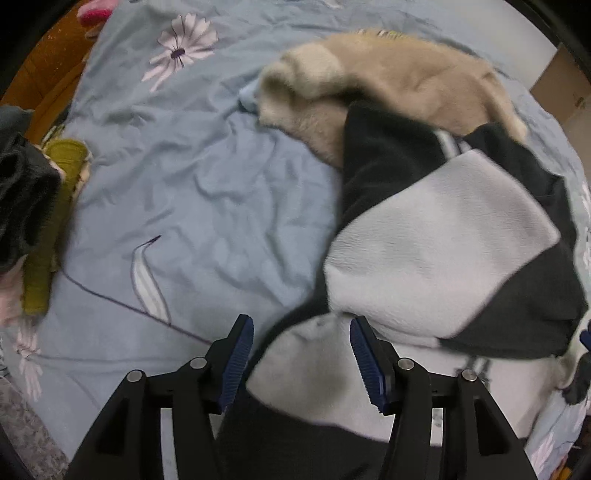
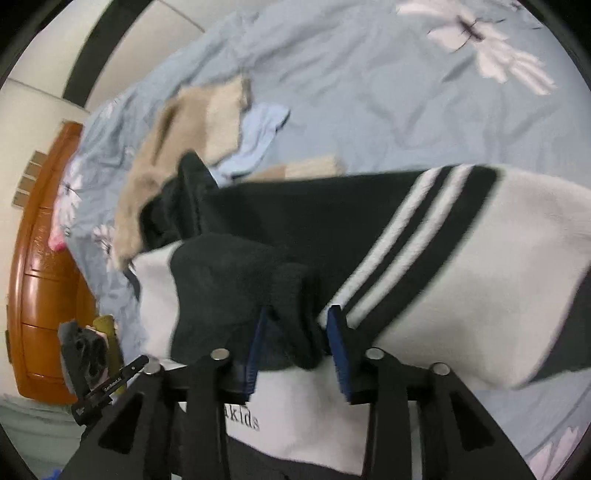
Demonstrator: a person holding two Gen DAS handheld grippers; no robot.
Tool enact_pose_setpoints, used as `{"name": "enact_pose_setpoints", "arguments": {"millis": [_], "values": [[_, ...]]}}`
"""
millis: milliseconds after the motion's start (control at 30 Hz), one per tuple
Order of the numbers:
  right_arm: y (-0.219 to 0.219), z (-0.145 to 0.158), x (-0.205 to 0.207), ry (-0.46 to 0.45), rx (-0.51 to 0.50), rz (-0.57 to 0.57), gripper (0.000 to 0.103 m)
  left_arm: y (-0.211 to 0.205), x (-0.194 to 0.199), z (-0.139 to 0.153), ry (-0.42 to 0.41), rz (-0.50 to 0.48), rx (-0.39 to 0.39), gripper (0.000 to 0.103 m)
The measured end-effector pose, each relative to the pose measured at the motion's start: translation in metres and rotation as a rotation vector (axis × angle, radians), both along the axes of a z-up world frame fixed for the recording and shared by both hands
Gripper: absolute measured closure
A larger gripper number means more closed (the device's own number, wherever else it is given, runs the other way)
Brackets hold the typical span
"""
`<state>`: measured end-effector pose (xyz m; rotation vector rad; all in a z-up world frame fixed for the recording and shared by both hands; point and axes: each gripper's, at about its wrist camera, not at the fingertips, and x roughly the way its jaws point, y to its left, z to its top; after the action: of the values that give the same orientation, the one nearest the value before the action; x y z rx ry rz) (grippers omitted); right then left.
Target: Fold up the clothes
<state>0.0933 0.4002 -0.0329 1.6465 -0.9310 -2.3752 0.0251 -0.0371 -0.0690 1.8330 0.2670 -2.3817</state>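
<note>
A black and pale grey fleece garment lies on the blue flowered bedsheet. My left gripper is open above its near edge, with grey and black cloth between the fingers but not pinched. In the right wrist view the same garment, with two white stripes, hangs across the frame. My right gripper is shut on a bunched black fold of it. A beige furry garment lies beyond, partly under the black one.
A pile of dark and olive clothes lies at the sheet's left edge. A light blue cloth lies by the beige garment. A wooden headboard stands at the bed's end. A pink item lies far left.
</note>
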Motion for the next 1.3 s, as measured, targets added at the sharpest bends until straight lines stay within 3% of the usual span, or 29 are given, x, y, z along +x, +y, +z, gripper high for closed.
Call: {"name": "enact_pose_setpoints", "arguments": {"millis": [67, 167, 333, 467, 633, 800, 833, 867, 967, 1100, 1200, 1300], "values": [[0.033, 0.012, 0.027, 0.032, -0.022, -0.088, 0.054, 0.003, 0.003, 0.019, 0.019, 0.028, 0.013, 0.039], [0.102, 0.015, 0.078, 0.028, -0.009, -0.304, 0.054, 0.008, 0.008, 0.047, 0.047, 0.069, 0.032, 0.037], [0.215, -0.012, 0.163, -0.048, -0.021, -0.722, 0.053, 0.026, 0.015, 0.072, 0.085, 0.104, 0.069, 0.037], [0.261, -0.041, 0.187, -0.059, -0.101, -0.869, 0.053, 0.044, 0.016, 0.084, 0.097, 0.125, 0.101, 0.037], [0.275, -0.07, 0.18, -0.095, -0.158, -0.924, 0.051, 0.058, 0.023, 0.085, 0.081, 0.127, 0.099, 0.037], [0.272, -0.07, 0.182, -0.079, -0.22, -0.959, 0.051, 0.059, 0.031, 0.088, 0.079, 0.124, 0.103, 0.037], [0.271, -0.07, 0.179, -0.083, -0.222, -0.943, 0.056, 0.058, 0.031, 0.089, 0.08, 0.122, 0.101, 0.037], [0.269, -0.067, 0.175, -0.085, -0.219, -0.937, 0.068, 0.057, 0.032, 0.09, 0.081, 0.121, 0.099, 0.037], [0.264, -0.052, 0.166, -0.074, -0.205, -0.943, 0.083, 0.052, 0.031, 0.094, 0.099, 0.125, 0.109, 0.037], [0.248, 0.001, 0.152, 0.025, -0.127, -0.876, 0.091, 0.039, 0.028, 0.091, 0.105, 0.133, 0.139, 0.037], [0.221, 0.065, 0.127, 0.152, -0.036, -0.753, 0.092, 0.026, 0.03, 0.086, 0.105, 0.134, 0.159, 0.037], [0.167, 0.123, 0.088, 0.282, 0.0, -0.576, 0.092, 0.007, 0.036, 0.079, 0.103, 0.138, 0.187, 0.037]]}}
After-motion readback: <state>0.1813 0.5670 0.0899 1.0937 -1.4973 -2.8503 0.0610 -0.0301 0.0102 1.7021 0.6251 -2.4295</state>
